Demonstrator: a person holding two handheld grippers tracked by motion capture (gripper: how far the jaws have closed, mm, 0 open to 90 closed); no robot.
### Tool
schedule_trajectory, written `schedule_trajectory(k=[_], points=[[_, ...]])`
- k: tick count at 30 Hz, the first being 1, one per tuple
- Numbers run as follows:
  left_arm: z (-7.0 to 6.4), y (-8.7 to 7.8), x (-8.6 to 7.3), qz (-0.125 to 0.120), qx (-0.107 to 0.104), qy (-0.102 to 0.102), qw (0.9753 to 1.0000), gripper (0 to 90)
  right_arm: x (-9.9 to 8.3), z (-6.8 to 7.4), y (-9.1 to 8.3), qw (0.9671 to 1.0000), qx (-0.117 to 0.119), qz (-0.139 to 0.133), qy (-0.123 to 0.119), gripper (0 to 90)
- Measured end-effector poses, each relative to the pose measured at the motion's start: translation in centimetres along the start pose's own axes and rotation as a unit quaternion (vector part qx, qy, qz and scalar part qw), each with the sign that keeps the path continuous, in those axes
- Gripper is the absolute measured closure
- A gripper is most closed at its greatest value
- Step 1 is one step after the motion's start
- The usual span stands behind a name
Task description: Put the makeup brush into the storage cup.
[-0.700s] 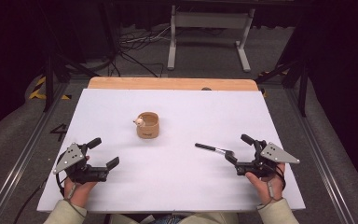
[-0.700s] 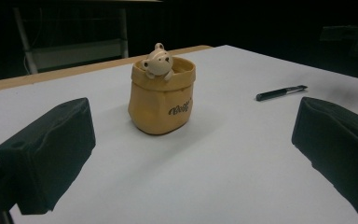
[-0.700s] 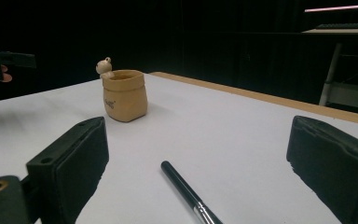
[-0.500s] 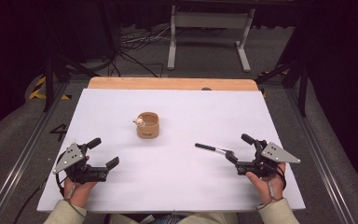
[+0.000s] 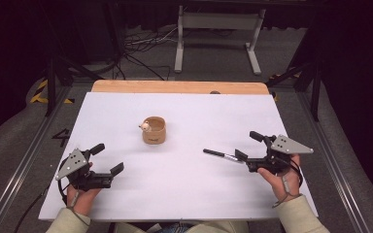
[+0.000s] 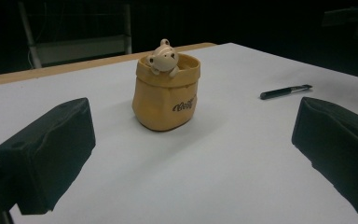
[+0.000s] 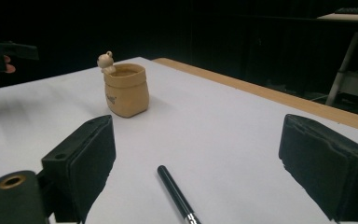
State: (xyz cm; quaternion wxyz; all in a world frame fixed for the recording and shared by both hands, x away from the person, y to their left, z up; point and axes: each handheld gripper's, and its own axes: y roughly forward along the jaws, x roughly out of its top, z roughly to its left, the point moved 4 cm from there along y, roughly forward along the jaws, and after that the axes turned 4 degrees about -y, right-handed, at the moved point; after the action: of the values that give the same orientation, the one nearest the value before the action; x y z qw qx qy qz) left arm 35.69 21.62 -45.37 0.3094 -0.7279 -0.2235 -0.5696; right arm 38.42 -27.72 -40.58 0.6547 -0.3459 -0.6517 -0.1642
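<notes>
Cup (image 5: 154, 130): stood mid-frame on the white tabletop (image 5: 184, 194).
Pen (image 5: 222, 155): lay right of centre, just before the right gripper (image 5: 247, 150).
Left gripper (image 5: 108, 158): lower left, released, holding nothing.
Right gripper: released, holding nothing.

Right claw (image 5: 245, 146) edged slightly closer to pen (image 5: 220, 155).

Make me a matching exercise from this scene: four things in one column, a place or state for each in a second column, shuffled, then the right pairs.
Things:
1. cup
2. pen
3. left gripper
4. bear figure

Places or states:
A. lies flat just ahead of the right gripper
B. perched on the cup's rim
C. stands upright near the table's middle
D. open, holding nothing

Pairs: 1-C, 2-A, 3-D, 4-B
</notes>
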Motion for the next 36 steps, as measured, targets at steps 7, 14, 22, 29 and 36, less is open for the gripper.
schedule_trajectory(k=[7,14,22,29,36], points=[[0.0,0.0,0.0,0.002,-0.003,-0.003,1.0,0.1,1.5,-1.0,0.8,0.9981,0.01,0.059,-0.016,17.6],[0.0,0.1,0.0,0.004,-0.004,-0.004,1.0,0.1,2.7,-1.9,2.0,0.9914,0.022,0.124,-0.036,24.1],[-0.1,0.1,0.0,0.004,-0.006,-0.007,0.9999,0.1,2.8,-2.6,3.3,0.9819,0.033,0.183,-0.036,27.6],[-0.1,0.1,0.0,0.005,-0.008,-0.006,0.9999,0.1,2.7,-2.9,4.4,0.9693,0.048,0.238,-0.041,27.3],[-0.1,0.1,0.0,0.006,-0.008,-0.007,0.9999,0.1,2.3,-3.0,5.6,0.9508,0.066,0.3,-0.043,27.4]])
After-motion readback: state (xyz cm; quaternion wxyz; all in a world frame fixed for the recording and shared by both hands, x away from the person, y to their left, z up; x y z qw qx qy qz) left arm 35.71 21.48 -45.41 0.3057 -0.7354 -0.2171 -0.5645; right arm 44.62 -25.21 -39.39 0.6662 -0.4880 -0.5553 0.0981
